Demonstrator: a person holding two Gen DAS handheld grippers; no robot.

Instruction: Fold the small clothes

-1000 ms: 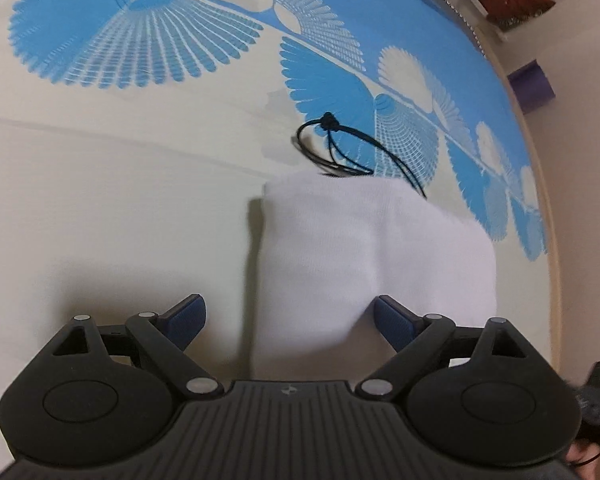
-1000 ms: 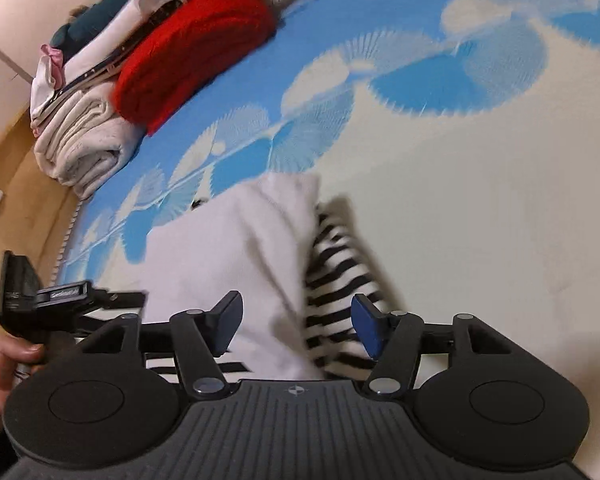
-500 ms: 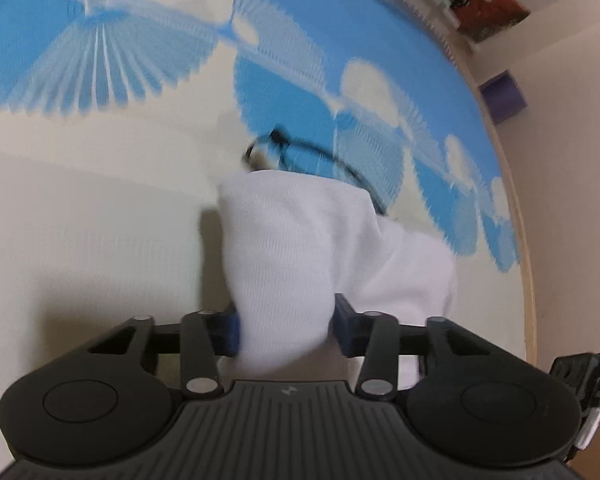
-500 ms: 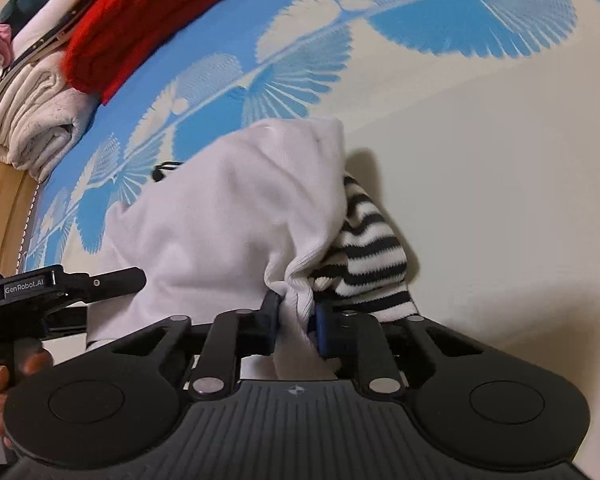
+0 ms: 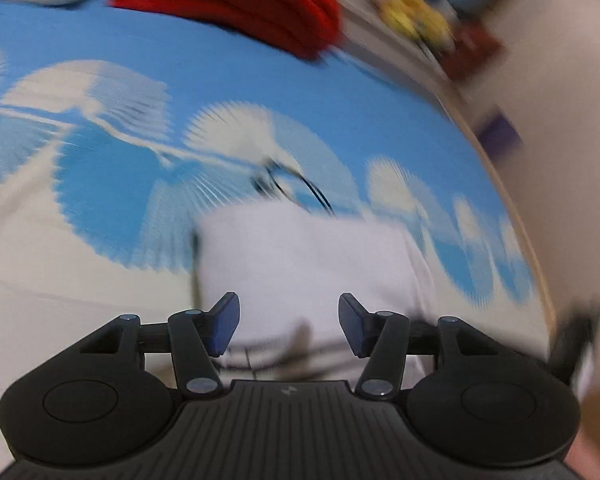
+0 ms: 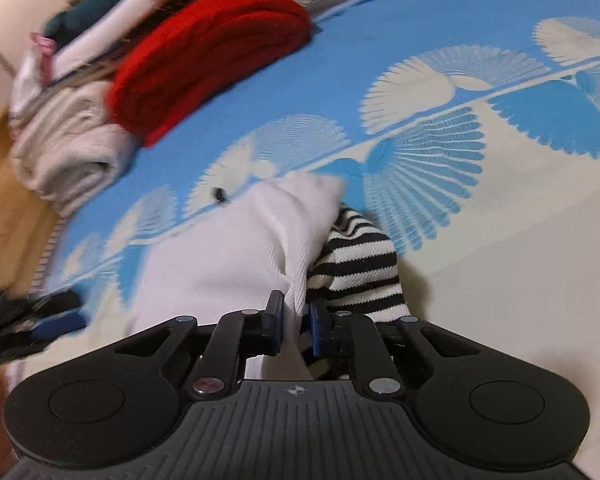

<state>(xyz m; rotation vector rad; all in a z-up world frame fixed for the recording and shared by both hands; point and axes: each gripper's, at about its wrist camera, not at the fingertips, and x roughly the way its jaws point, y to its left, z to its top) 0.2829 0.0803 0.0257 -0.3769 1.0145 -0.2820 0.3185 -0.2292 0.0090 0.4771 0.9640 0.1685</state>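
Note:
A small white garment (image 5: pixel 300 264) with a black-and-white striped inner part (image 6: pixel 360 268) lies on the blue and cream patterned cover (image 5: pixel 100 200). In the blurred left wrist view my left gripper (image 5: pixel 288 326) hovers over the near part of the white cloth. Its jaws are opening, and the blue pads (image 5: pixel 224 322) stand apart without pressing on the cloth. My right gripper (image 6: pixel 296 320) is closing. Its pads pinch a raised fold of the white garment (image 6: pixel 236 256) where white meets stripes.
A thin black cord (image 5: pixel 288 184) lies just past the garment's far edge. At the cover's far end a red folded piece (image 6: pixel 204 52) rests on a pile of pale folded clothes (image 6: pixel 68 152). Wooden floor (image 6: pixel 4 200) borders the cover on the left.
The left gripper, which pinched the white cloth half a second ago, has let go, spread its jaws and risen. The right gripper shut on the garment's edge and carried it sideways.

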